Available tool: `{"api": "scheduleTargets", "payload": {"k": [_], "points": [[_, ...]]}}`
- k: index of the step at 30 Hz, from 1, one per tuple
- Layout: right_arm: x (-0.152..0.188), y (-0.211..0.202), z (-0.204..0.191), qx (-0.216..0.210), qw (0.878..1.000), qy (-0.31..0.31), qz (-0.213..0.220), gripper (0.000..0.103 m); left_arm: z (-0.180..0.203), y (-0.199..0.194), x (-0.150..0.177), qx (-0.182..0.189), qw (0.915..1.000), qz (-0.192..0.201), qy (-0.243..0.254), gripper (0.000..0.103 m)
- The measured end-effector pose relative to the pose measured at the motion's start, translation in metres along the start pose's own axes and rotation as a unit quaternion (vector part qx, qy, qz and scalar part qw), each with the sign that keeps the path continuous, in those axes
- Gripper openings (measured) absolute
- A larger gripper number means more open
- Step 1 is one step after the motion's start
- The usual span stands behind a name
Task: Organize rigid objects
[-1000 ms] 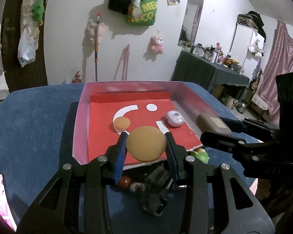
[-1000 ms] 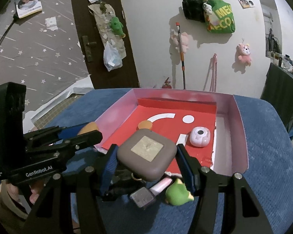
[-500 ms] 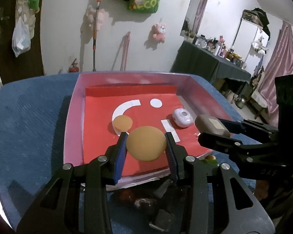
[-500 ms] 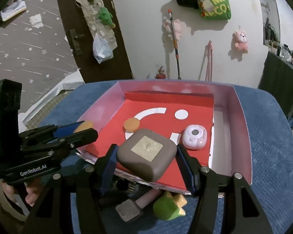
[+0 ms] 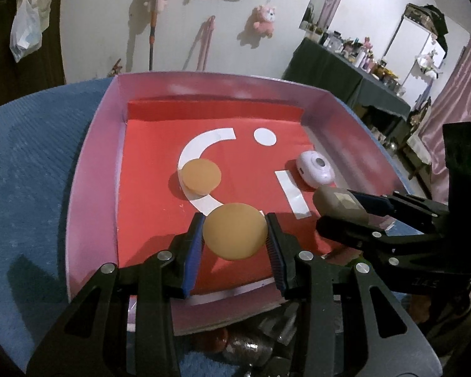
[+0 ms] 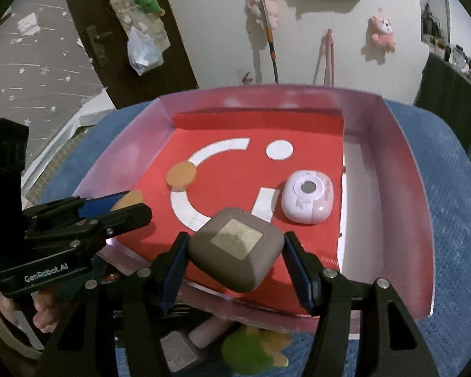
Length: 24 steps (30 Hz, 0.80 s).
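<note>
A pink-walled box (image 5: 88, 169) (image 6: 405, 188) with a red floor sits on the blue tabletop. My left gripper (image 5: 235, 235) is shut on a tan round disc (image 5: 235, 231), held over the box's near edge. My right gripper (image 6: 235, 251) is shut on a grey-brown rounded square case (image 6: 235, 248), also over the near part of the box. In the left wrist view that case (image 5: 332, 199) and right gripper show at the right. Inside the box lie a second tan disc (image 5: 200, 176) (image 6: 181, 174) and a white-pink oval gadget (image 5: 315, 169) (image 6: 307, 200).
In front of the box, under the grippers, lie a green toy (image 6: 254, 350), a pink tube (image 6: 208, 330), a small square block (image 6: 179, 353) and a reddish ball (image 5: 215, 339). A dark-clothed table (image 5: 345, 72) stands at the right. A broom (image 6: 267, 31) leans on the far wall.
Both grippers have moved forward and down over the box's near edge, each keeping its hold. The loose items in front of the box have slipped lower in view.
</note>
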State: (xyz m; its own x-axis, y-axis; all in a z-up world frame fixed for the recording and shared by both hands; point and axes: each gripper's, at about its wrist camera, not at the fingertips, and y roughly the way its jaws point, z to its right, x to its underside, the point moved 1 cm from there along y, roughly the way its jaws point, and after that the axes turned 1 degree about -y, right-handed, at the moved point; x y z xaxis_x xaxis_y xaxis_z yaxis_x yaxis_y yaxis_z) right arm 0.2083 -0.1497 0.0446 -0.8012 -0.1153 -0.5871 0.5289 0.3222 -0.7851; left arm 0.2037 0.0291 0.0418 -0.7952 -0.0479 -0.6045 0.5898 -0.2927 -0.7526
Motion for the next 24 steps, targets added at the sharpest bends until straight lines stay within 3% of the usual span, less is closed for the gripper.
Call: {"api": "scheduleTargets", "payload": {"k": [15,24], "points": [[-0.009,0.029,0.021,0.013,0.999,0.022,-0.032,0.062,-0.009,0.037,-0.009,-0.029,0.9988,-0.034,-0.02,0.036],[-0.019,0.035,0.028,0.068,0.997,0.021,-0.013,0.062,-0.01,0.042,-0.012,-0.046,0.9986,-0.021,-0.015,0.036]]}}
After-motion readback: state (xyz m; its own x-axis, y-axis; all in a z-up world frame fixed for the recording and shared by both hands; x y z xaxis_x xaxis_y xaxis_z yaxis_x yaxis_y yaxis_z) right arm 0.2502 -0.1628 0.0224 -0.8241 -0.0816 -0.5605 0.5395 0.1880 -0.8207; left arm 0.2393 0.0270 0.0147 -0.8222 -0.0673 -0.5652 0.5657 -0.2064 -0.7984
